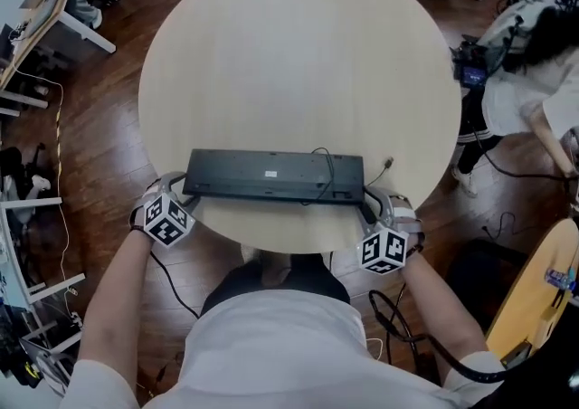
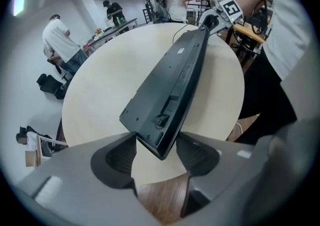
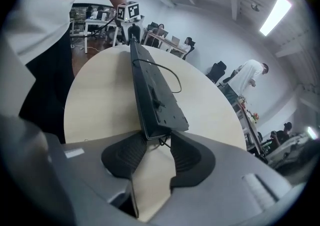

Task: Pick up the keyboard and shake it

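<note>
**Round table point(image 1: 298, 54): keyboard point(image 1: 271, 176) laid across near edge**

Left gripper point(image 2: 156, 142) jaws stood partly apart, with the keyboard's left end between the pads but not clamped. Right gripper point(image 3: 157, 137) jaws stood likewise partly apart around the right end. The keyboard lay underside up by the table's near edge. Its long axis ran left to right across the person's front, from one gripper to the other. Its cable point(image 1: 318, 156) looped over the casing.
</note>
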`<state>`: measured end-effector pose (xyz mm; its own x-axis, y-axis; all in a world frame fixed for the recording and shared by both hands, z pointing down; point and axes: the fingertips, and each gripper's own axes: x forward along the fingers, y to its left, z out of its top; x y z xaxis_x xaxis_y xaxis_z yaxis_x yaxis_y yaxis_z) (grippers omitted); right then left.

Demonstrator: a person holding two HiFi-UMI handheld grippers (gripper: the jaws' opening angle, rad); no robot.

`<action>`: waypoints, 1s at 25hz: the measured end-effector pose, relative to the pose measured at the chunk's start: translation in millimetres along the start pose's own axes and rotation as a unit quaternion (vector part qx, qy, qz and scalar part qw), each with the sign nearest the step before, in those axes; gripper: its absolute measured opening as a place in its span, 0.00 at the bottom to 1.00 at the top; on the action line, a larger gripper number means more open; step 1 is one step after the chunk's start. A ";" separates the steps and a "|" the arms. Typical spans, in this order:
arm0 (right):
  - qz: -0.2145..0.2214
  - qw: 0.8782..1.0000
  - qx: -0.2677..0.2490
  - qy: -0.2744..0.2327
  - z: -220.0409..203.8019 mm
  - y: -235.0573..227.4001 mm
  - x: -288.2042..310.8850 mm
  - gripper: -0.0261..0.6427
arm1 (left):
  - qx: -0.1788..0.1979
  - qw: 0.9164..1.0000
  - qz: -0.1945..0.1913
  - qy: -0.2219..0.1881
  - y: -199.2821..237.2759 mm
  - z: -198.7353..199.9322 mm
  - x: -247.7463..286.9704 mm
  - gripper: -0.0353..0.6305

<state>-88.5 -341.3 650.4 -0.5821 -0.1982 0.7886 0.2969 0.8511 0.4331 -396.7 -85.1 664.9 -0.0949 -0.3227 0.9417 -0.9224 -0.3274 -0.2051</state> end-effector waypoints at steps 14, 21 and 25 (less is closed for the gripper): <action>-0.077 0.988 0.083 0.104 -0.1 13.8 -53.2 0.27 | -0.112 0.980 -0.023 -0.165 -9.4 14.7 -59.4 0.39; -0.113 0.954 0.276 0.021 67.6 101.9 -163.0 0.27 | -0.193 0.929 -0.052 -0.312 -66.3 -21.2 -161.4 0.37; -0.093 0.938 0.333 -0.015 88.7 154.1 -207.3 0.28 | -0.204 0.910 -0.057 -0.357 -99.3 -34.2 -200.5 0.35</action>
<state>10.8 -125.9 514.9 -0.6011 -0.3679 0.7094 -0.3442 0.9204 0.1855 -298.9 42.4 505.5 0.1429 -0.8500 0.5070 -0.9871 -0.0850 0.1357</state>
